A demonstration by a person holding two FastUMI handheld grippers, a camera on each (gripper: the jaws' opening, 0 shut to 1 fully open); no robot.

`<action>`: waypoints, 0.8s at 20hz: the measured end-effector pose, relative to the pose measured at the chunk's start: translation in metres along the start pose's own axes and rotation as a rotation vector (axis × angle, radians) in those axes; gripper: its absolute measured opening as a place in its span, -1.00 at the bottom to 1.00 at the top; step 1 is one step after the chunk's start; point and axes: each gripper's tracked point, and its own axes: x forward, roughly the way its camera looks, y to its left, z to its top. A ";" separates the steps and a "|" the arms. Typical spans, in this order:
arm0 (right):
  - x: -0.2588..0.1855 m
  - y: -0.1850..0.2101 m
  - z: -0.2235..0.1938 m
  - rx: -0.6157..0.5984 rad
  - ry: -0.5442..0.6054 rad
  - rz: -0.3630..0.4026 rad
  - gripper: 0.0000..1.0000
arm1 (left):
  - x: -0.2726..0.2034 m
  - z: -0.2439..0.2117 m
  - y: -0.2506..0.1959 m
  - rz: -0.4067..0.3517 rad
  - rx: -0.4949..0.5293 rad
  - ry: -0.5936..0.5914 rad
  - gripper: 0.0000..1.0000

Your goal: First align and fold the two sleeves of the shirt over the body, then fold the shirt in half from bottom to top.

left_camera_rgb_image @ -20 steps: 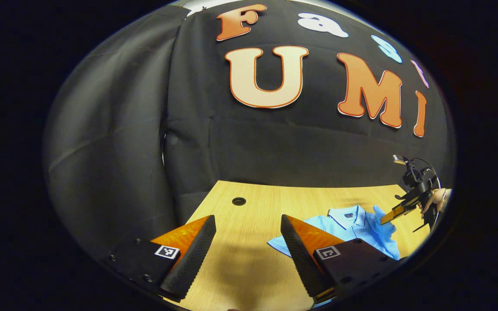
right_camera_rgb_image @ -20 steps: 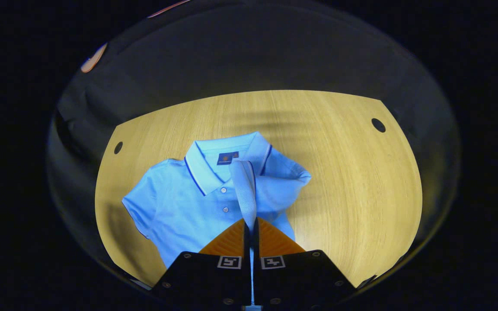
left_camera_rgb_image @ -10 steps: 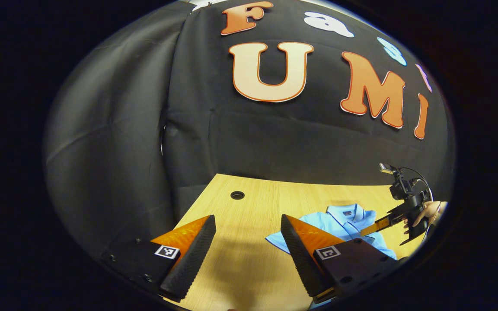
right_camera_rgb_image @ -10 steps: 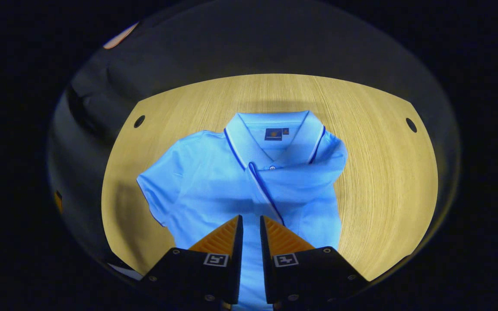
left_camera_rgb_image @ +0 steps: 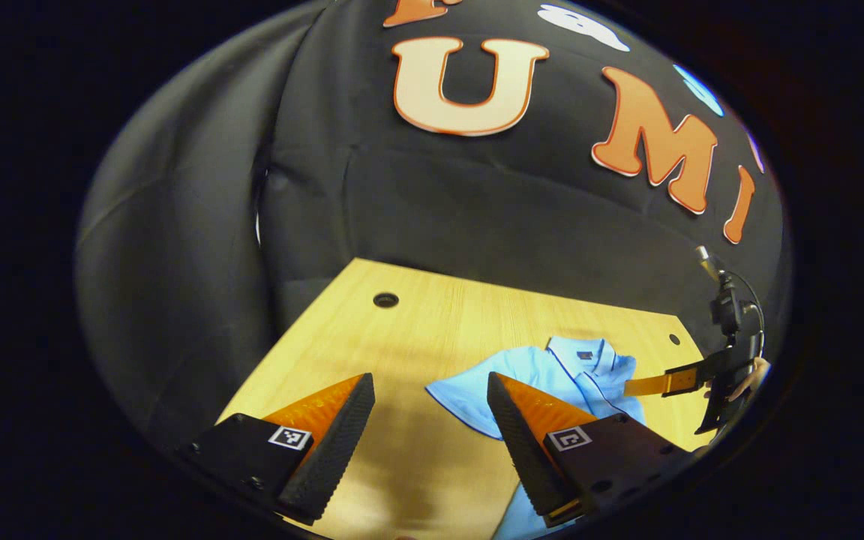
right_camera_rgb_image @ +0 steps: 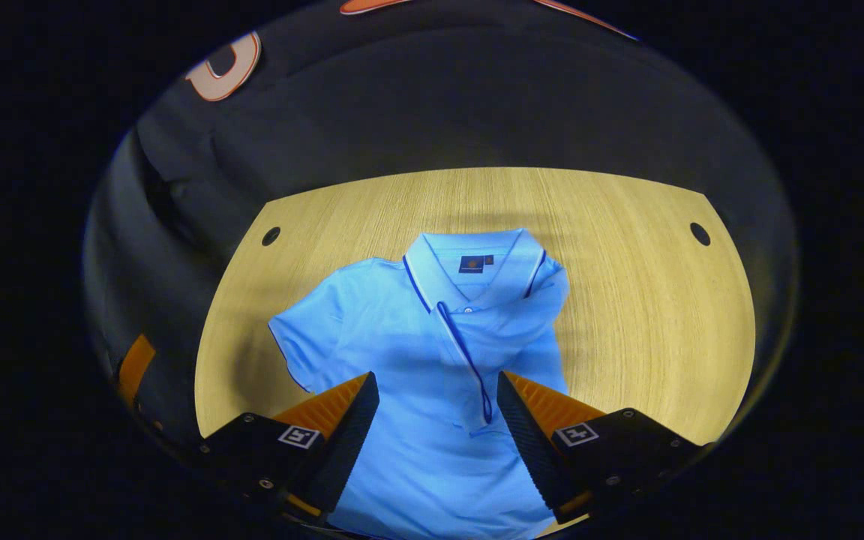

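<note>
Folding sleeves: one sleeve [right_camera_rgb_image: 511, 322] lies over the shirt [right_camera_rgb_image: 417, 360] at frame centre on the table [right_camera_rgb_image: 642, 315]. Right gripper [right_camera_rgb_image: 436, 427] wide open, empty. Left gripper [left_camera_rgb_image: 430, 431] open, empty. Next: take the spread sleeve [right_camera_rgb_image: 304, 345], centre left.

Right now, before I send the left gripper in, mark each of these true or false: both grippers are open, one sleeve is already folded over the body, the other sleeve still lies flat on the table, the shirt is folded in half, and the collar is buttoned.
1. Both grippers are open. True: the right gripper and left gripper hold nothing.
2. One sleeve is folded over the shirt. True: the folded sleeve lies across the chest.
3. The other sleeve is folded too. False: the flat sleeve lies spread on the table.
4. The shirt is folded in half. False: it lies at full length.
5. The collar is buttoned. True.
</note>
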 end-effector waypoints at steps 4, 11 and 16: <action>-0.030 -0.014 0.015 0.015 -0.086 0.011 0.96 | 0.023 -0.016 -0.022 -0.020 -0.017 0.099 1.00; -0.057 -0.051 0.023 0.035 -0.146 0.002 0.96 | 0.082 -0.051 -0.038 0.001 -0.012 0.268 0.92; -0.058 -0.078 0.010 0.074 -0.124 0.000 0.96 | 0.110 -0.078 -0.039 0.033 -0.004 0.362 1.00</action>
